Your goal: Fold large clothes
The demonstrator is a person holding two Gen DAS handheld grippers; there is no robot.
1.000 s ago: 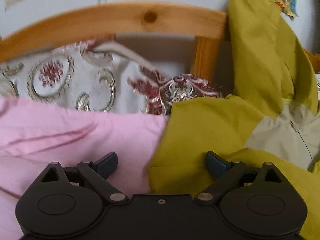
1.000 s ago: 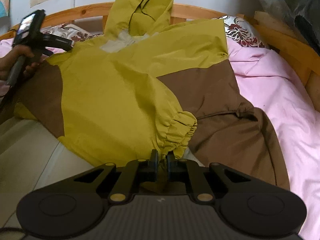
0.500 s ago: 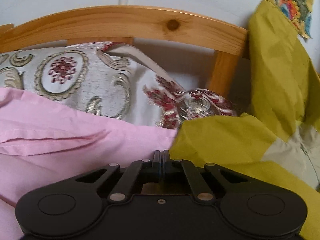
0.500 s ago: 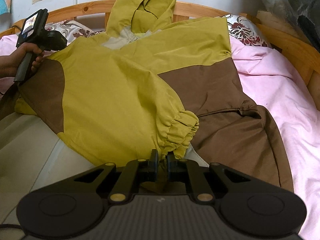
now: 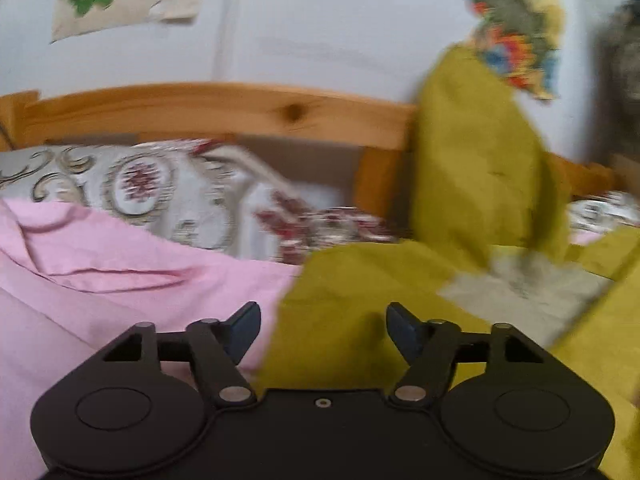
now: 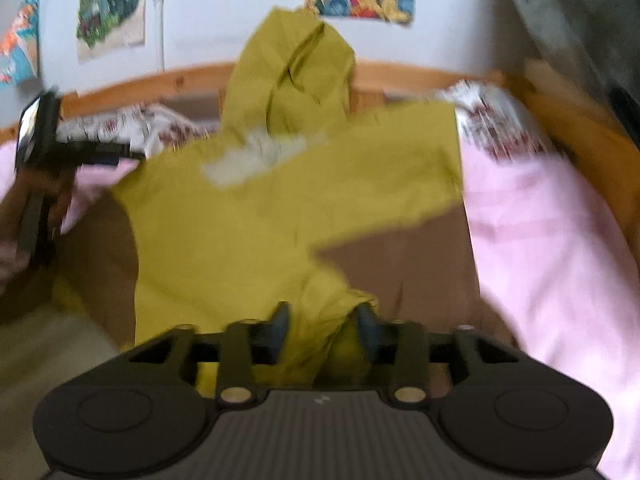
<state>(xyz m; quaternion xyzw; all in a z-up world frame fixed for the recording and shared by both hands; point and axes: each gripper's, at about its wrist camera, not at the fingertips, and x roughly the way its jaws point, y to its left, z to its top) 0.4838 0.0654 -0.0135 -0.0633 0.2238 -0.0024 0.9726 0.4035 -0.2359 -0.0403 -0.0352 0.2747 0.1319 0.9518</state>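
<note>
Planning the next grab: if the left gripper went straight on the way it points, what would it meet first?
Most likely the jacket: its olive edge lies just ahead of the left gripper, whose jaws have just been opening and hold nothing. Blur makes depth uncertain.

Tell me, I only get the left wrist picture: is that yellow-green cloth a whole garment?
Observer: Yes, it is a hooded jacket spread on the bed, and its lower half is brown.
Visitor: Where are the other tongs?
Observer: The right tongs are at the sleeve's gathered cuff. Their jaws have just been opening, and the cuff seems to sit loose between them.
Visitor: Can you see the tongs from my picture?
Observer: Yes, the left tongs are by the jacket's shoulder, held by a hand. Their jaws have just been opening too.
</note>
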